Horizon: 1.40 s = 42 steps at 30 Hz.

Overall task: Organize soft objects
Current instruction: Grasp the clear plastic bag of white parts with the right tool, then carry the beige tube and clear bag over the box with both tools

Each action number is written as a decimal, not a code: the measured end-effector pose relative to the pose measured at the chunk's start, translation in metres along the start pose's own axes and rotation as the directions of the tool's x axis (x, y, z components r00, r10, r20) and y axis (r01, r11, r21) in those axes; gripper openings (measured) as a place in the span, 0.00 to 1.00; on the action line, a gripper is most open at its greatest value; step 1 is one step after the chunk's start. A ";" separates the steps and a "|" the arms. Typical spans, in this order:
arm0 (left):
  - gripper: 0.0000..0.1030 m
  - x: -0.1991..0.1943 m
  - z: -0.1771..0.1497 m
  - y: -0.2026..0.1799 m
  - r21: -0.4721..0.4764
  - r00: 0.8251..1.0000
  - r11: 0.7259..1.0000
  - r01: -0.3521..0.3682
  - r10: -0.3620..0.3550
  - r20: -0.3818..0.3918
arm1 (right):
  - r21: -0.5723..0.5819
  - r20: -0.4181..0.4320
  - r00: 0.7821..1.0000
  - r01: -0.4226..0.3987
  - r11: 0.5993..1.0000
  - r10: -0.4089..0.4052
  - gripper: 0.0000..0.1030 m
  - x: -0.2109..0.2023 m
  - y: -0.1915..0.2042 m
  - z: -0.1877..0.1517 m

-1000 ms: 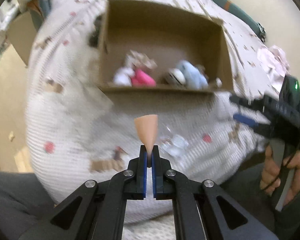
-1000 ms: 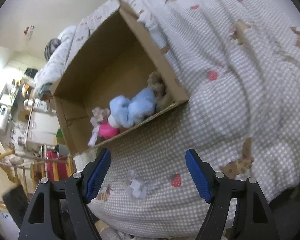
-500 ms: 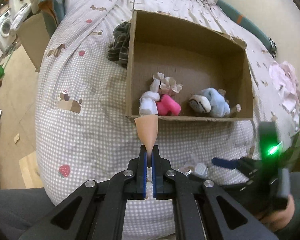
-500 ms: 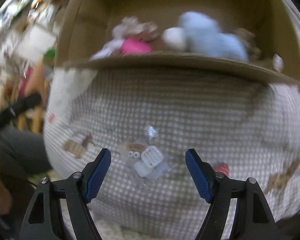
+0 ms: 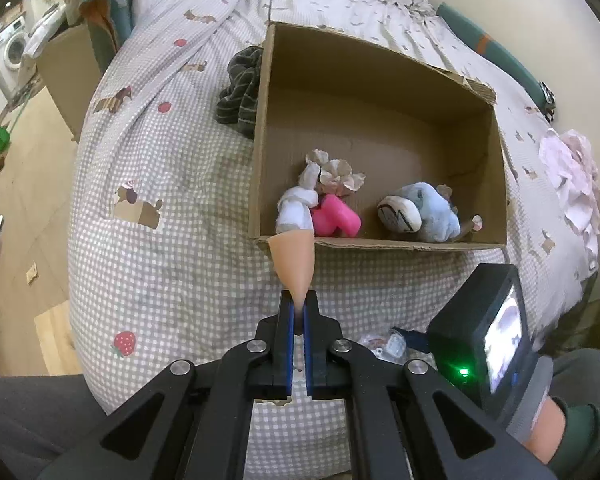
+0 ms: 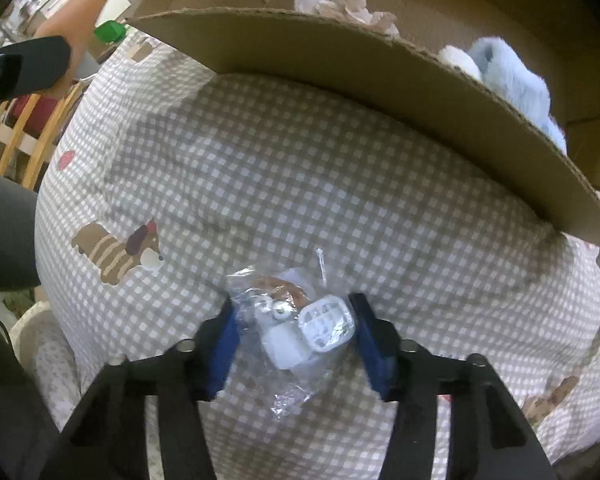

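Observation:
My left gripper [image 5: 296, 308] is shut on the narrow tip of a peach cone-shaped soft piece [image 5: 293, 260], held above the checked bedspread just short of the cardboard box [image 5: 260, 160]. The box holds a white and pink plush [image 5: 320, 212] and a blue plush [image 5: 424, 212]. My right gripper [image 6: 294, 316] is down on the bedspread with its blue fingers [image 6: 225, 340] on either side of a clear plastic bag with a small white toy [image 6: 300, 320], close to its sides. The right gripper's body shows in the left wrist view [image 5: 484, 328].
The box's near wall [image 6: 380, 76] rises just beyond the bag. A dark striped cloth [image 5: 240, 92] lies against the box's left side. Pink clothing [image 5: 572, 184] lies at the right. The bed edge and wooden floor [image 5: 28, 200] are at the left.
The right gripper came down over the bagged toy and its fingers narrowed around it. The left gripper, still holding the cone, stayed nearly in place.

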<state>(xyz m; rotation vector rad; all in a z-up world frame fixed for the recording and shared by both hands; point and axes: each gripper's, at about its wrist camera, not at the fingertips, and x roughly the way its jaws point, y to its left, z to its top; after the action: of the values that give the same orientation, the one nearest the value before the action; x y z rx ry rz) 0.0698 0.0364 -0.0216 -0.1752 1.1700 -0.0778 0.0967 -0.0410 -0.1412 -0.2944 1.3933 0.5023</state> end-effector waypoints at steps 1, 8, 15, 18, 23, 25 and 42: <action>0.04 0.000 0.000 0.000 0.002 1.000 1.000 -0.003 0.003 0.002 | 0.000 0.005 1.000 -0.009 1.000 0.009 0.42 -0.002 0.002 -0.002; 0.04 0.001 -0.003 0.002 0.012 0.999 0.999 -0.041 0.040 0.015 | 0.050 0.075 0.995 -0.065 0.997 0.062 0.38 -0.022 -0.011 -0.003; 0.04 0.005 -0.003 0.008 0.000 0.996 0.997 -0.082 0.082 0.020 | 0.103 0.106 0.993 -0.057 0.993 0.046 0.38 -0.043 -0.040 -0.014; 0.04 0.006 -0.004 0.006 0.011 0.995 0.995 -0.101 0.101 0.025 | 0.121 0.124 0.991 -0.060 0.991 0.045 0.38 -0.051 -0.051 -0.020; 0.04 -0.002 -0.006 0.005 0.026 0.991 0.993 -0.117 0.115 0.069 | 0.150 0.189 0.980 -0.096 0.984 0.067 0.38 -0.077 -0.071 -0.034; 0.04 -0.010 -0.006 0.002 0.037 0.983 0.988 -0.151 0.146 0.111 | 0.163 0.226 0.971 -0.118 0.979 0.080 0.38 -0.093 -0.078 -0.039; 0.04 -0.054 0.037 -0.025 0.081 0.968 0.990 -0.115 0.093 0.235 | 0.224 0.573 0.816 -0.242 0.944 0.073 0.38 -0.200 -0.107 -0.014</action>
<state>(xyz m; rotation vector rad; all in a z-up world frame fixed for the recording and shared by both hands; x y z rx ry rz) 0.0834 0.0232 0.0457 -0.0373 0.9396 -0.0189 0.1192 -0.1725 0.0432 0.2071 0.8938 0.4663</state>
